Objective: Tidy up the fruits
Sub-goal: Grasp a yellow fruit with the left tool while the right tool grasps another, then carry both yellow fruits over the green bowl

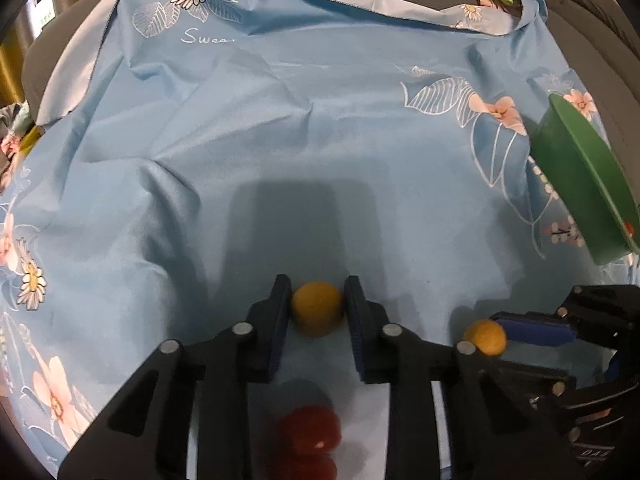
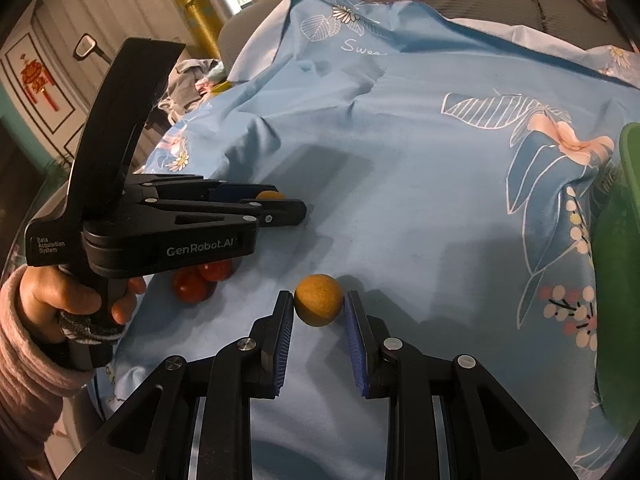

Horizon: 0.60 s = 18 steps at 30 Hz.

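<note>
Currently the left gripper is clamped on a small yellow fruit, its blue-padded jaws pressing both sides of the ball, which sits low over the blue cloth. The right gripper is likewise closed on a second yellow fruit, pinched near the tips of the pads. Seen from the left wrist, that second gripper lies to the right, with its fruit showing at the jaw tips.

Count: two yellow fruits, round with a matt, slightly rough skin; two red fruits, glossy and rounded, lying touching one another on the cloth near the left gripper's body; one green bowl, smooth plastic, standing at the right edge of the cloth.

The cloth is soft, wrinkled fabric printed with white leaf outlines, daisies and pink blossoms. A hand in a pink knitted sleeve grips the left tool's black handle.
</note>
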Motion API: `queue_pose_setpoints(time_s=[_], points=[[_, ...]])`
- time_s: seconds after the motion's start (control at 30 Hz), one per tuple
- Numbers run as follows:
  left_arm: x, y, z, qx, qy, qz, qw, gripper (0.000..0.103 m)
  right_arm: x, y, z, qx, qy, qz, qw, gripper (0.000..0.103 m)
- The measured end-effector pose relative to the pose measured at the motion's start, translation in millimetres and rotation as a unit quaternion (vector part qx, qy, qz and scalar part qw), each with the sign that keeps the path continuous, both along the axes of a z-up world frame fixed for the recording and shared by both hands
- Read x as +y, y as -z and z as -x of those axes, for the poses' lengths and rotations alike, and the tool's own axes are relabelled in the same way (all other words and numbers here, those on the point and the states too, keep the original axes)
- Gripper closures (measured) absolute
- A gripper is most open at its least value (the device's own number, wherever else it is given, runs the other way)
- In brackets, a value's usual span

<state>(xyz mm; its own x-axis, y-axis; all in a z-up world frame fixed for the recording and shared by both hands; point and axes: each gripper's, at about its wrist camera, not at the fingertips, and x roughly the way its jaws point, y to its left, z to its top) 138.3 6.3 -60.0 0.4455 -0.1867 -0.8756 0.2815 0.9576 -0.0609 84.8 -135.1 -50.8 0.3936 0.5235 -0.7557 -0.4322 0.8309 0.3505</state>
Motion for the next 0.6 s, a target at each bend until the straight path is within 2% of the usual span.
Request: queue_pose_setpoints(time_s=[0.2, 0.6], points=[[1.9, -2.1, 4.8, 0.004, -0.009, -0.002, 0.9999, 0.076, -2.2, 1.4, -0.1, 0.005, 0.008, -0.001, 1.000, 0.076], [-7.0, -34.0, 42.8, -0.026, -0.005, 0.003, 0.9996, 0.076, -14.8, -17.2, 20.7, -0.009, 0.033, -0.005, 0.999, 0.075]])
